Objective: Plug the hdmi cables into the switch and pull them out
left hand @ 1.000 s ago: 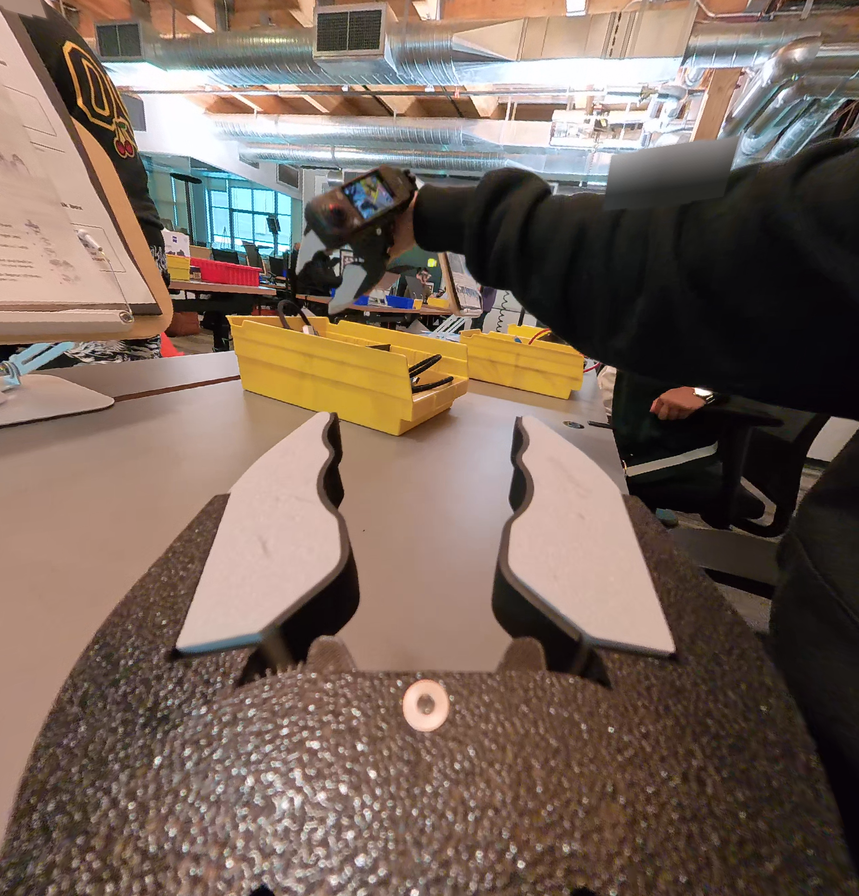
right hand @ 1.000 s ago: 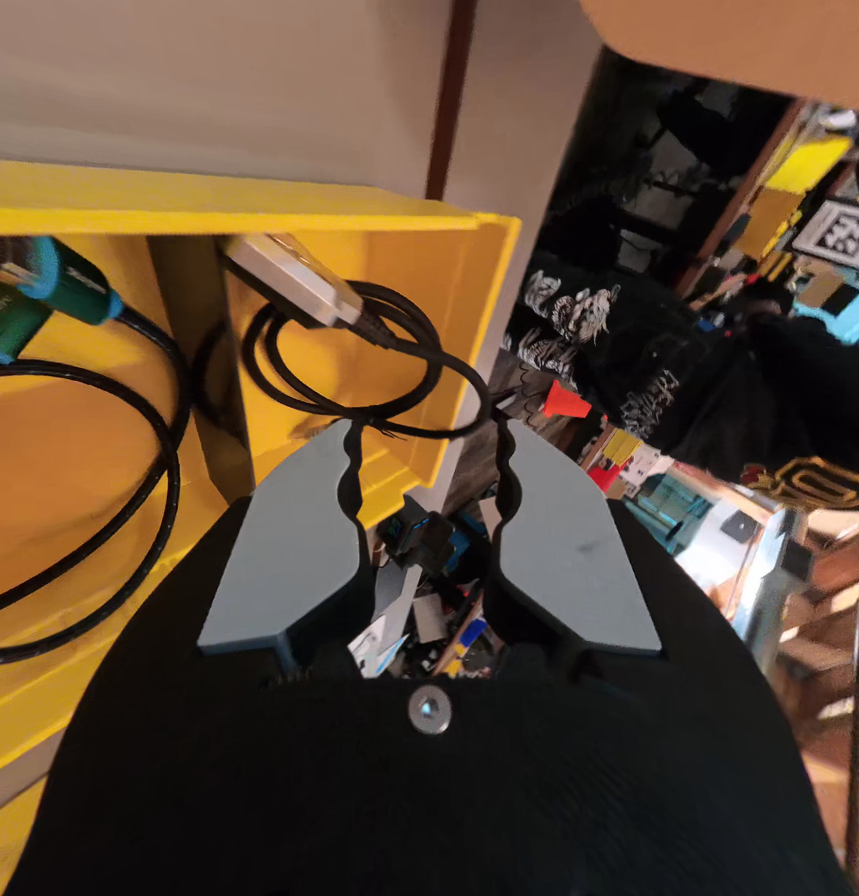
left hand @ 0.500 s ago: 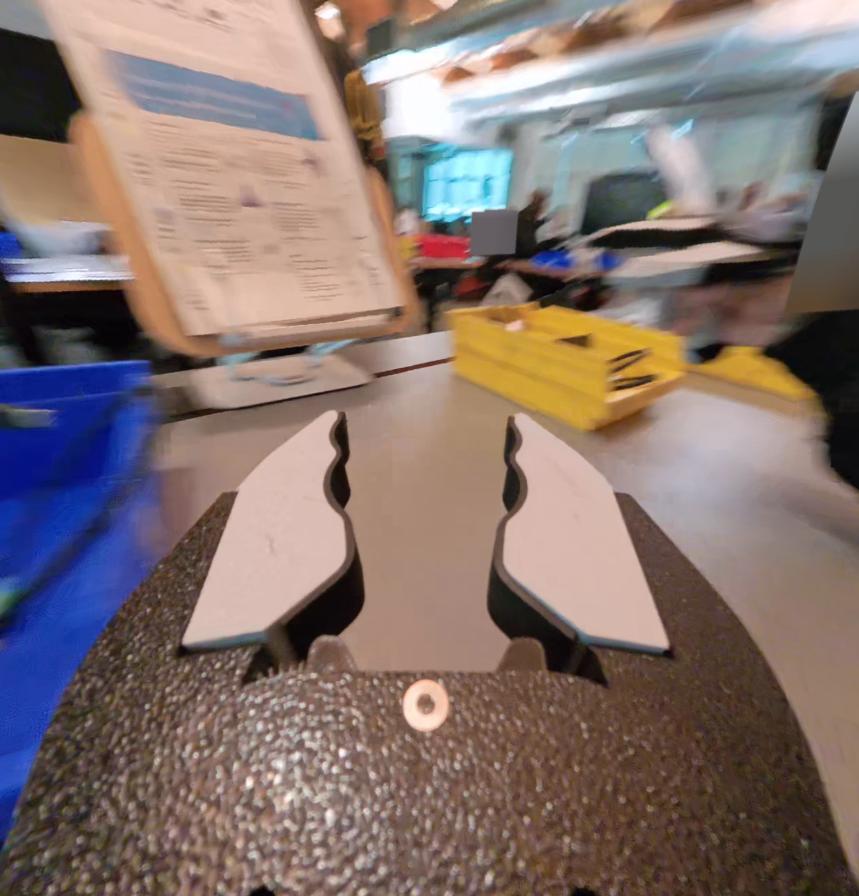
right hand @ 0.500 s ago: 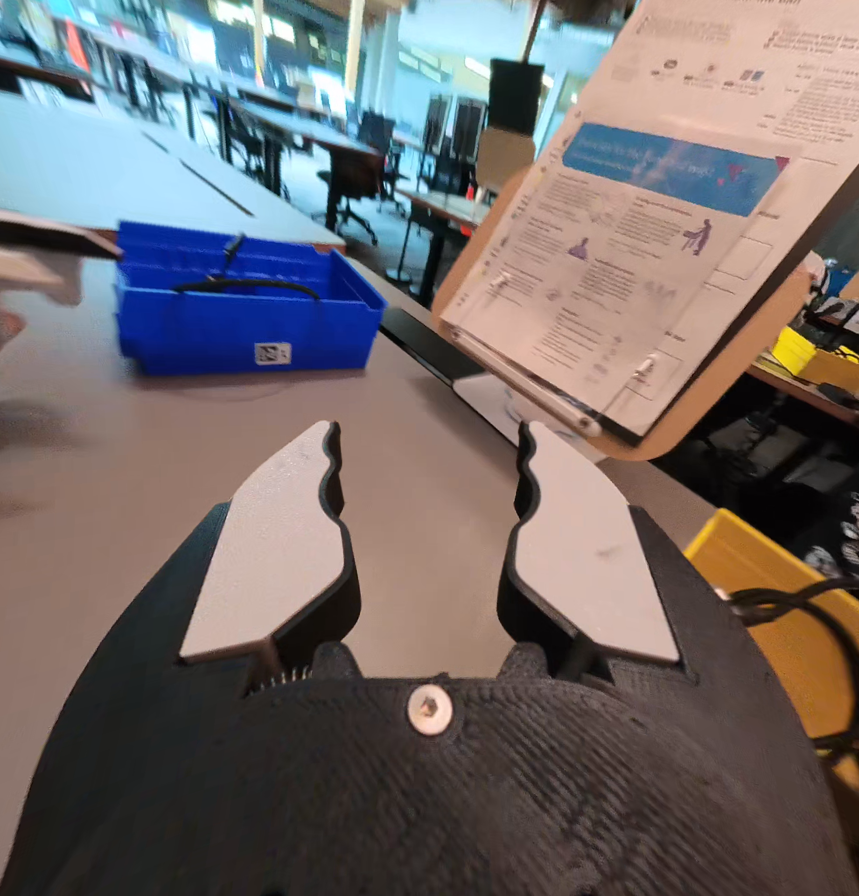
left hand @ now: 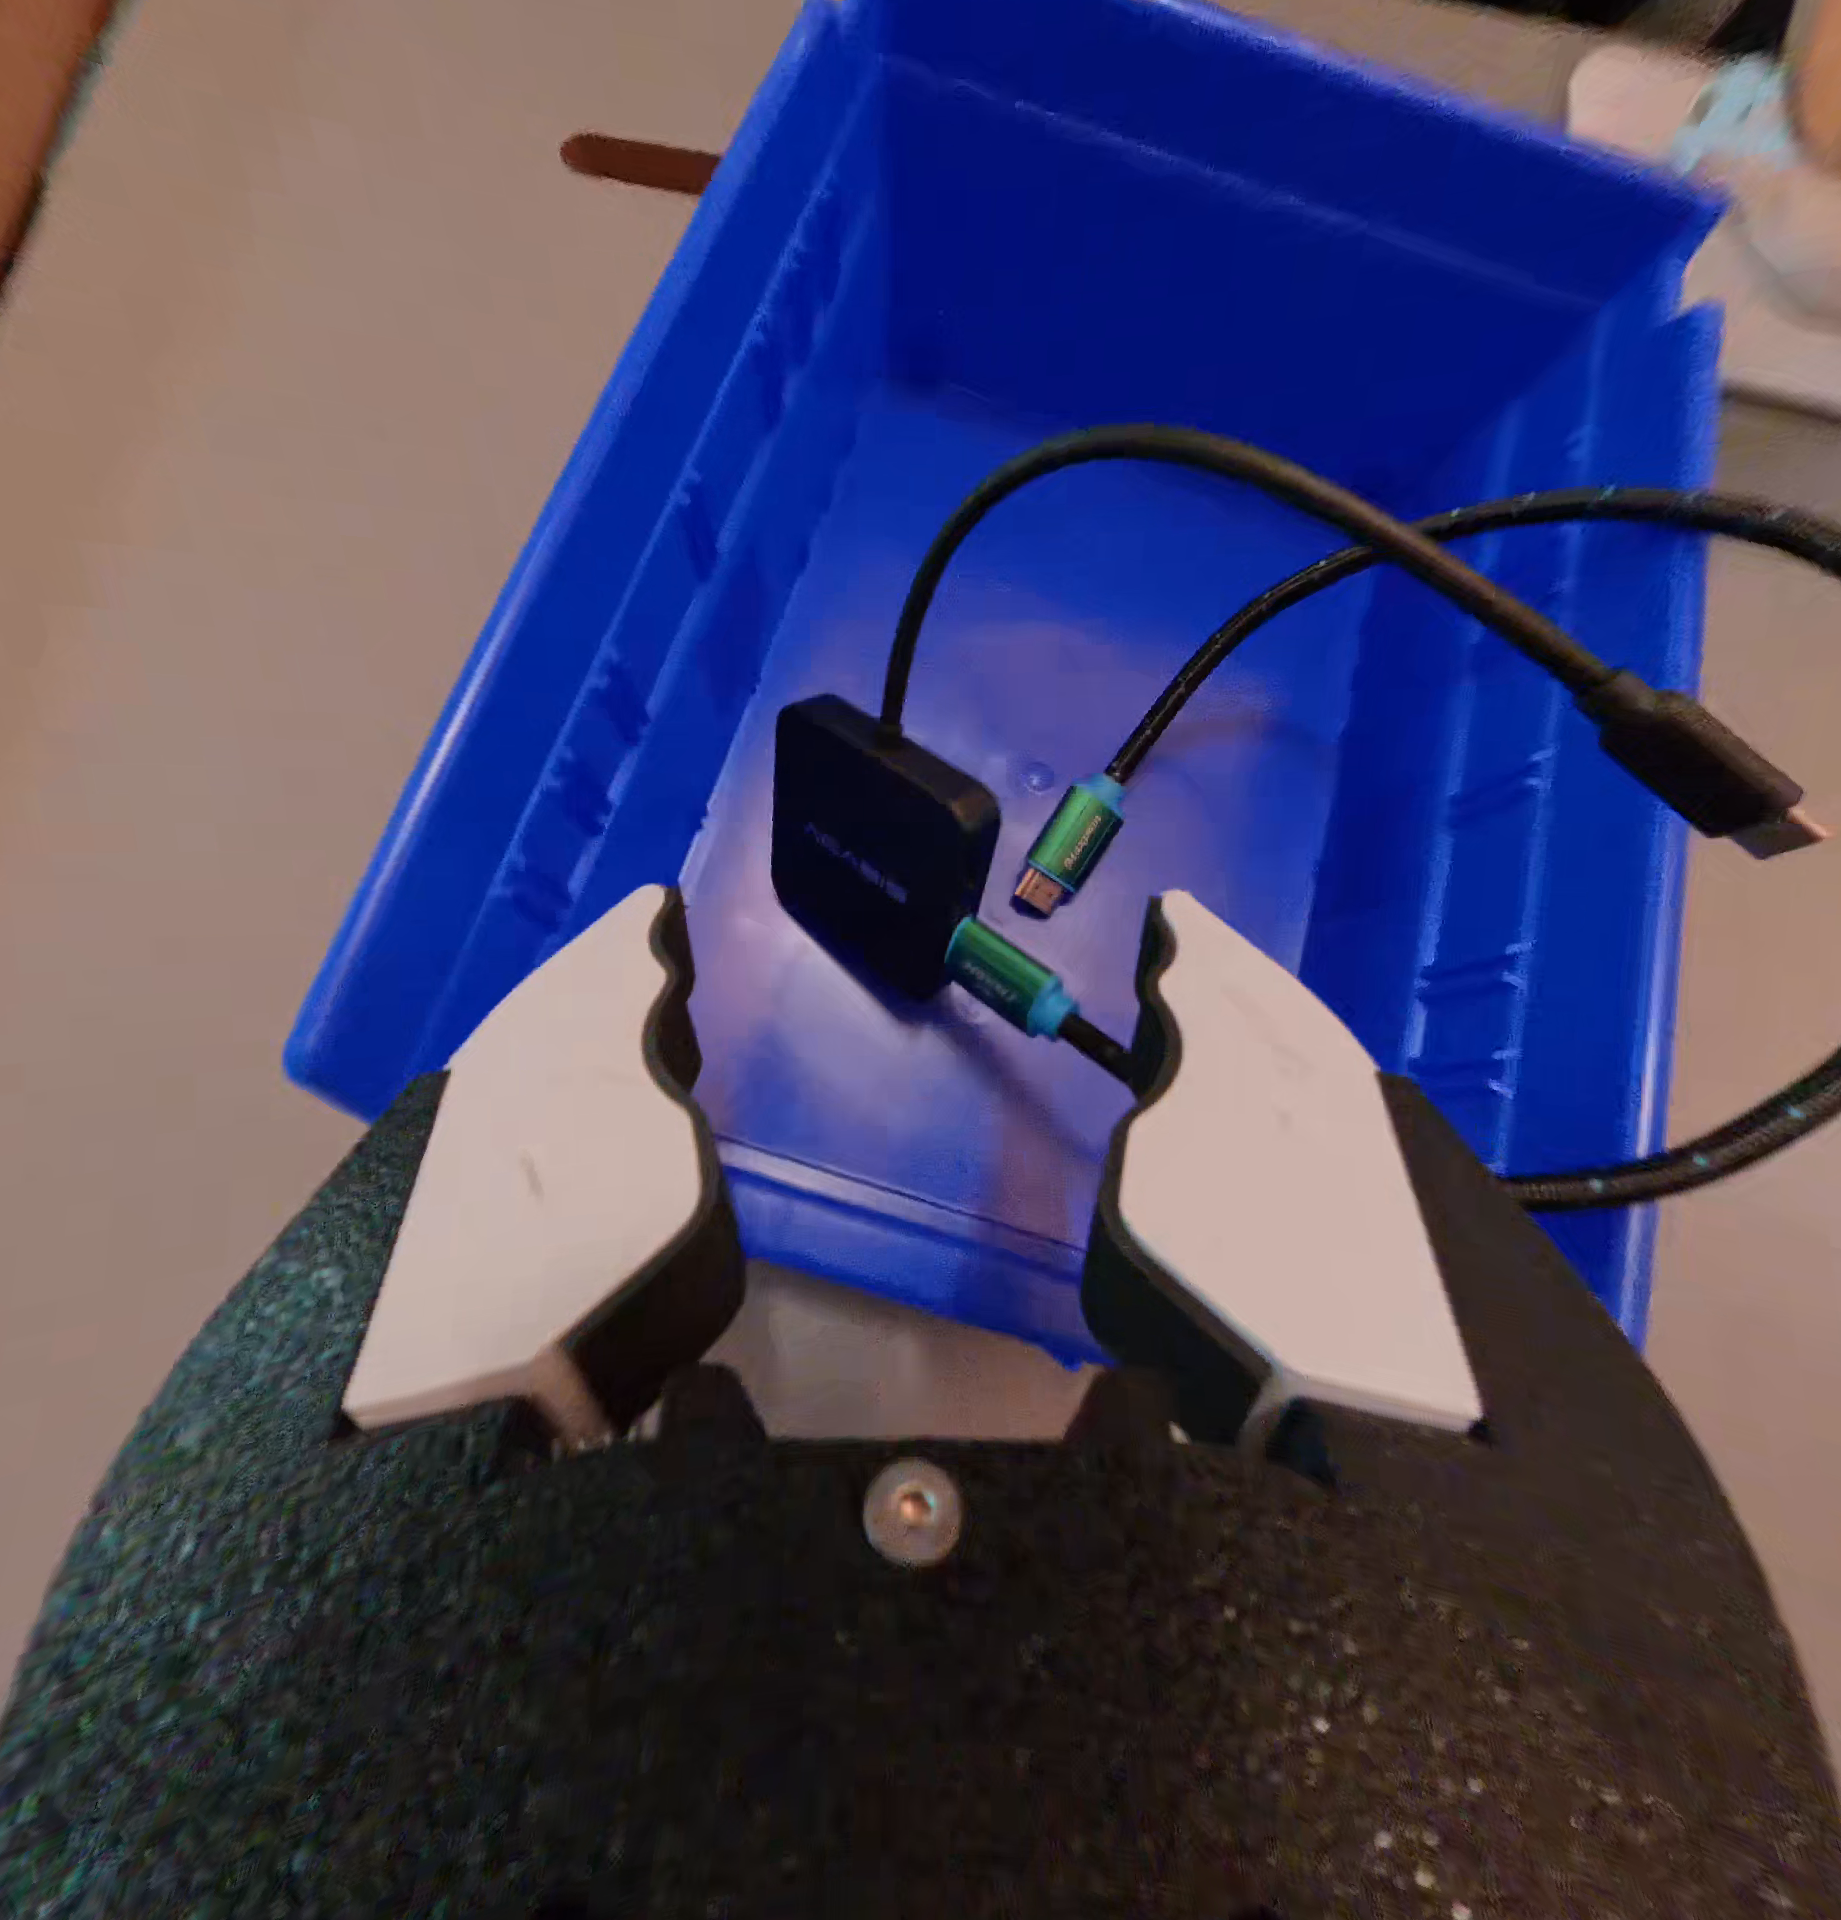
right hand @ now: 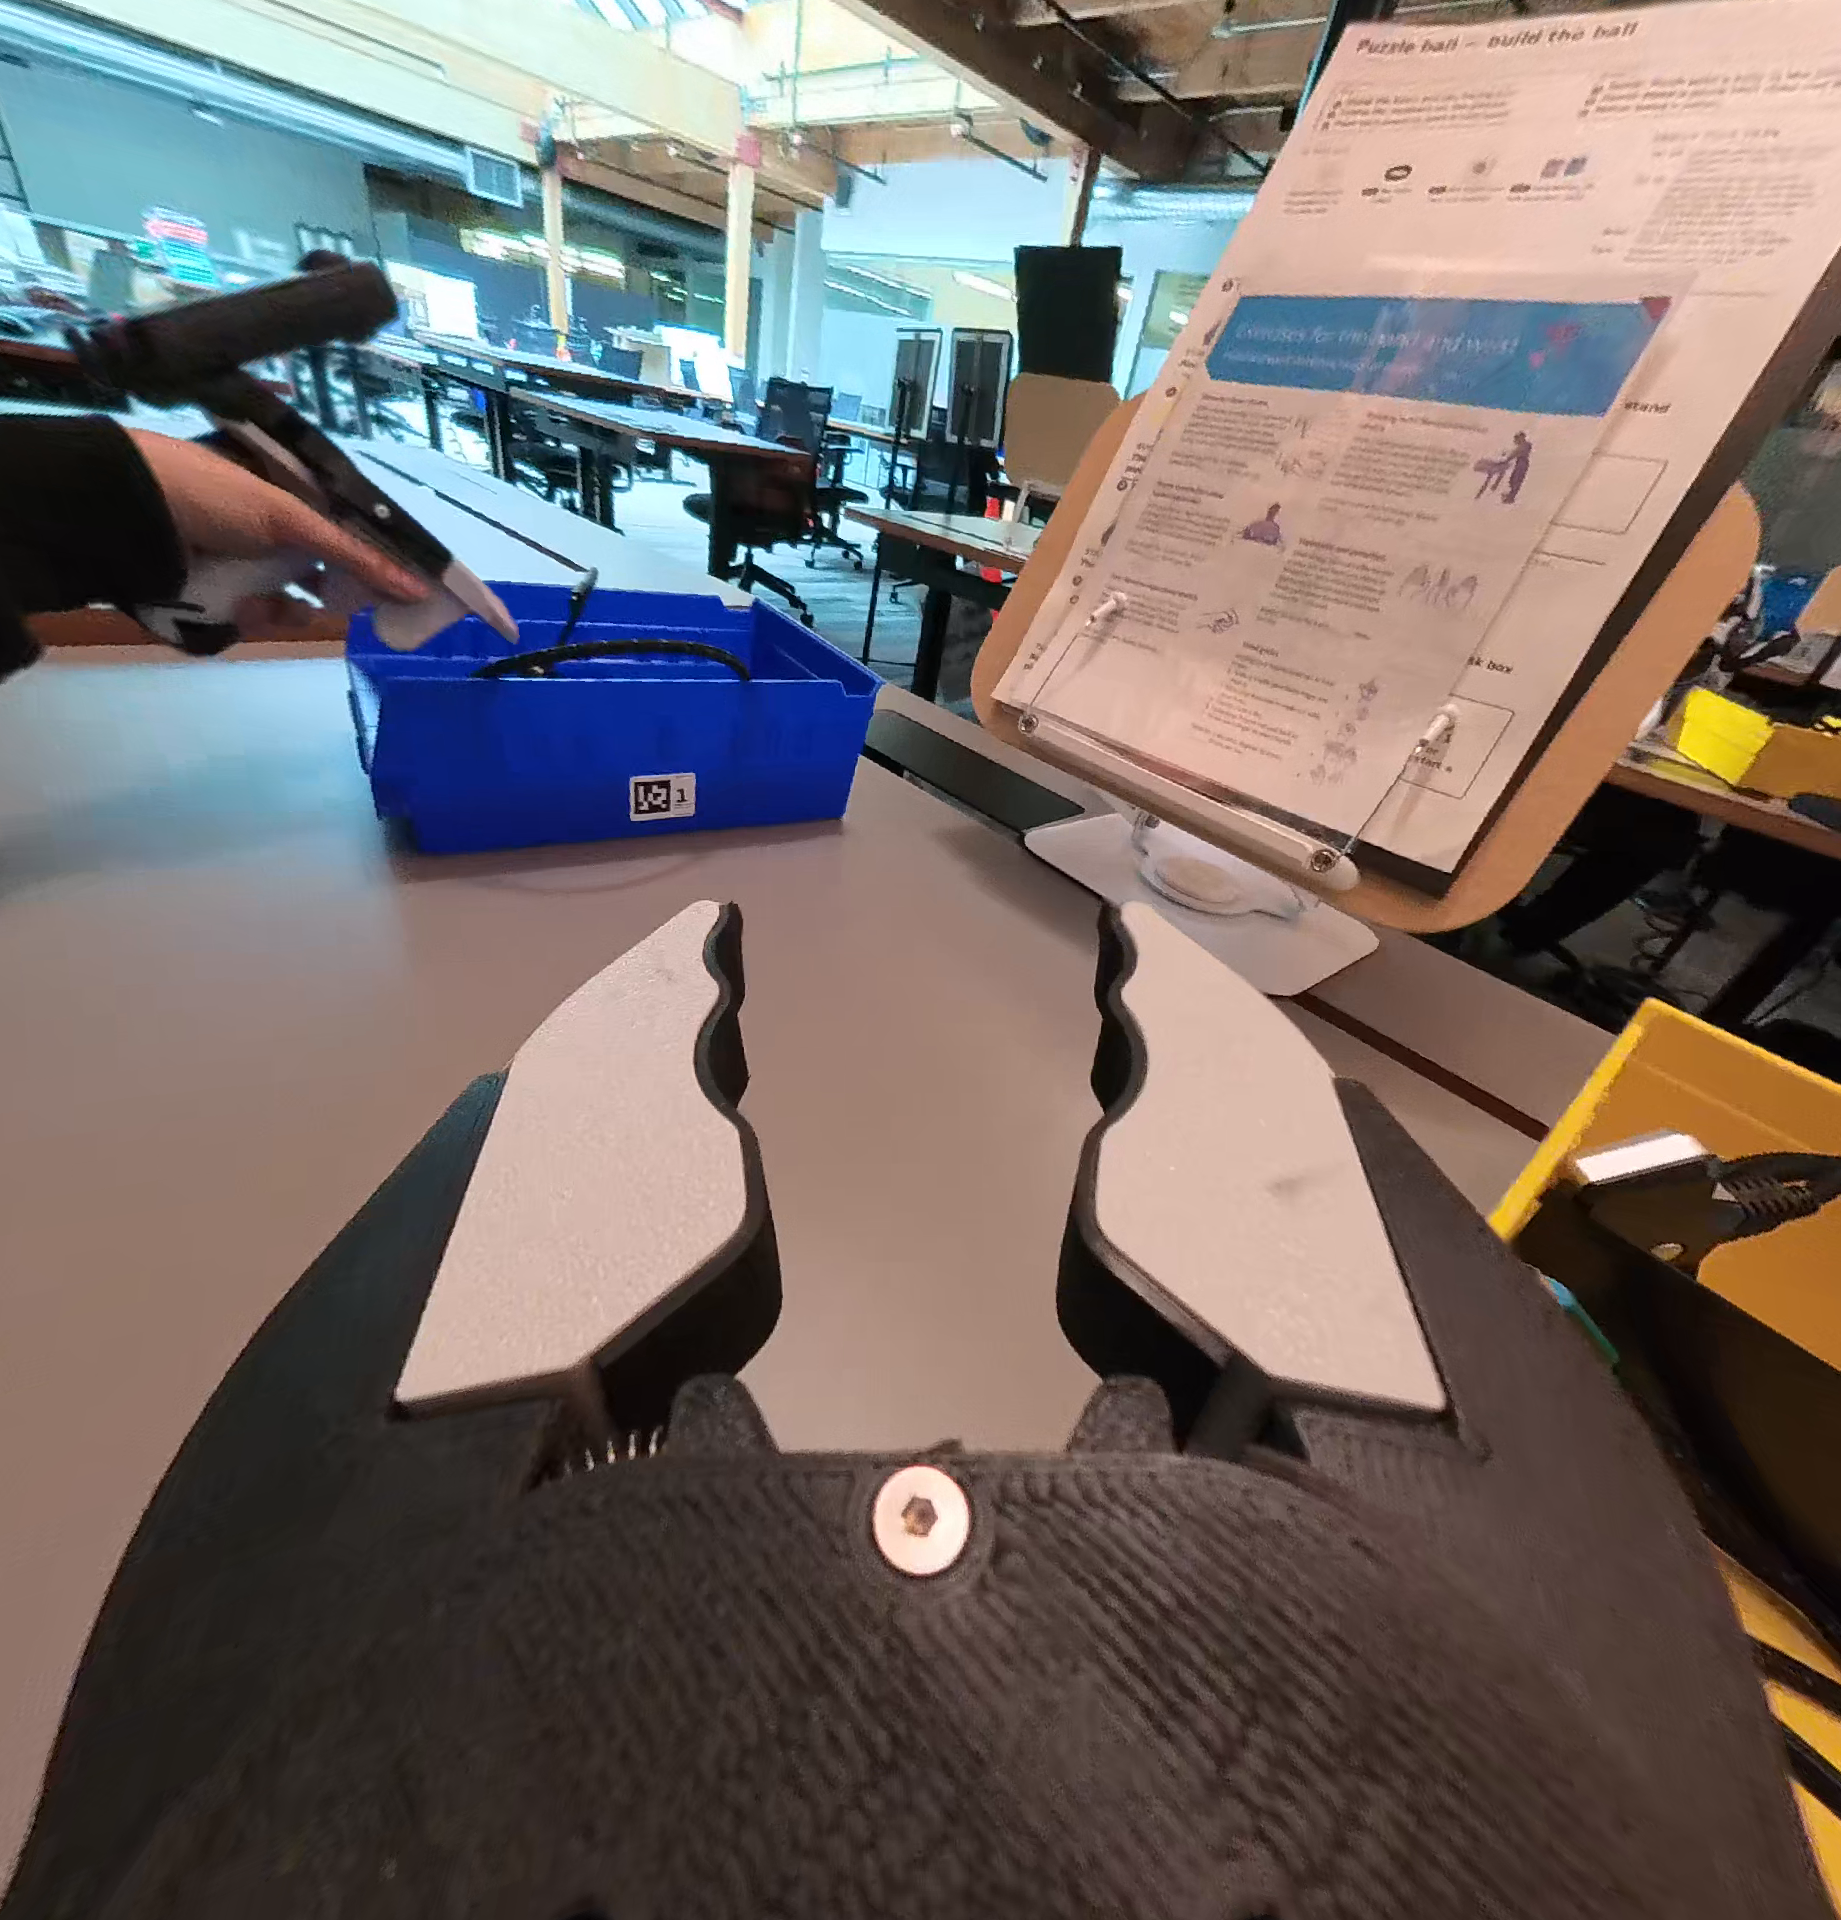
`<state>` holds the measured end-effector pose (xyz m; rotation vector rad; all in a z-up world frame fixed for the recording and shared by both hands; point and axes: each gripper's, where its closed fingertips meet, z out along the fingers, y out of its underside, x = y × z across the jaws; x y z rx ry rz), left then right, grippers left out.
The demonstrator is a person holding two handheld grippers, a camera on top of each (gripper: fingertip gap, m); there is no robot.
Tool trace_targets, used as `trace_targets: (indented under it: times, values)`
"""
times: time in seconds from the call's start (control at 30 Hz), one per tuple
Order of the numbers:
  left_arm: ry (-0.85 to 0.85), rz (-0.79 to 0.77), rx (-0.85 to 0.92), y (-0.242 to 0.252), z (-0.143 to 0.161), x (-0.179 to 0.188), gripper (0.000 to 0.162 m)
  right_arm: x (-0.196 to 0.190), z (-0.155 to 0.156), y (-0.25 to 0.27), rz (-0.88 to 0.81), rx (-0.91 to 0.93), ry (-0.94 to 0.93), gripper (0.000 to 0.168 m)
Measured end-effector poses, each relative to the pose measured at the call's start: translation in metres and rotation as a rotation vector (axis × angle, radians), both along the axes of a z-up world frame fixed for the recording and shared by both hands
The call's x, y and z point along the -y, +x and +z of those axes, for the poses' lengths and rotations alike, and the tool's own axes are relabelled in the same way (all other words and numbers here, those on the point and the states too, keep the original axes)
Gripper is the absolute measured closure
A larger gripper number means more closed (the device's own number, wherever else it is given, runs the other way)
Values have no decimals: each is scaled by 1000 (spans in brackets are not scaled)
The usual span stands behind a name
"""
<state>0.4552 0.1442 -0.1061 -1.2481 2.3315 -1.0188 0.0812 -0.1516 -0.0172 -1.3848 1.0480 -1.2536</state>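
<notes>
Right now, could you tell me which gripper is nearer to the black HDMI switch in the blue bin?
Left. The left gripper hangs open just above the blue bin, over the switch. The right gripper is open too, farther back across the table.

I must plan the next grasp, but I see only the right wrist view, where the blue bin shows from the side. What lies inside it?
Observer: A black square switch lies flat on the floor of the blue bin.
Operator: Is any cable plugged into it?
Observer: One green connector appears plugged into the switch's near edge.
Operator: Is there another plug?
Observer: A second green connector lies loose on the floor beside the switch, not inserted.
</notes>
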Motion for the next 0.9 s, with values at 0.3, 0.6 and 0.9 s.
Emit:
trace_targets:
  times: [0.3,0.6,0.9]
  values:
    - [545,-28,-7,21,-42,13,93,0,9,-15,13,3,-49,102]
    - [480,-160,246,11,16,10,143,10,22,-29,-16,56,-50,108]
    - [438,-641,1246,-134,192,126,148,-7,49,-22,97,211,286,103]
